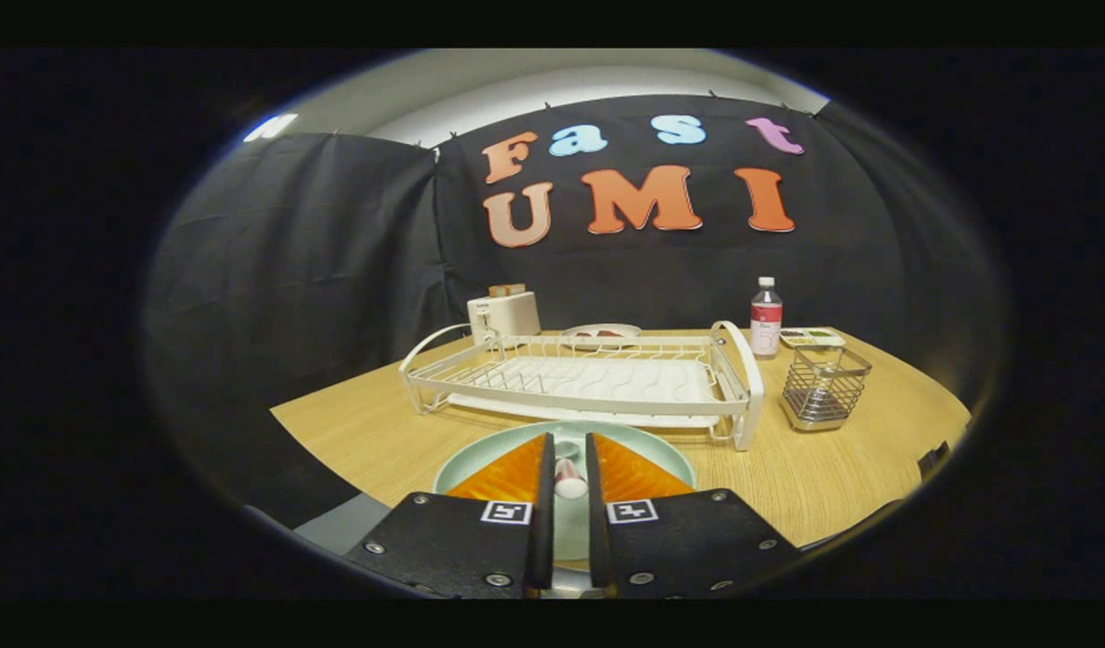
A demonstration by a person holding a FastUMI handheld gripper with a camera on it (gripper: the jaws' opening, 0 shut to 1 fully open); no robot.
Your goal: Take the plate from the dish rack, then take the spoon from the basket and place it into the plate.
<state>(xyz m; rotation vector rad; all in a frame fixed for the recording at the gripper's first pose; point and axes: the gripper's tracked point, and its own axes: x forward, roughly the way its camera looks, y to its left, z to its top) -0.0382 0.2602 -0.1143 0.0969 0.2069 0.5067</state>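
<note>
Gripper (569, 468) clamped on the spoon (569, 475), both fingers (543, 486) pressing its handle, held over the pale green plate (660, 454) on the wood table (840, 477) (plate sits just in front of the rack). Beyond at 12 o'clock the white dish rack (579, 378), wire basket (822, 387) at approx 2 o'clock beside it. Farther back: toaster (504, 313) at 11, bottle (766, 317) at 1, w/ a small dish (602, 334) behind the rack

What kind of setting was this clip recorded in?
It looks like a staged kitchen tabletop in a recording booth, not a real home: black cloth walls behind a wooden table with a dish rack, toaster and wire basket. The tool grips a spoon over the plate.
</note>
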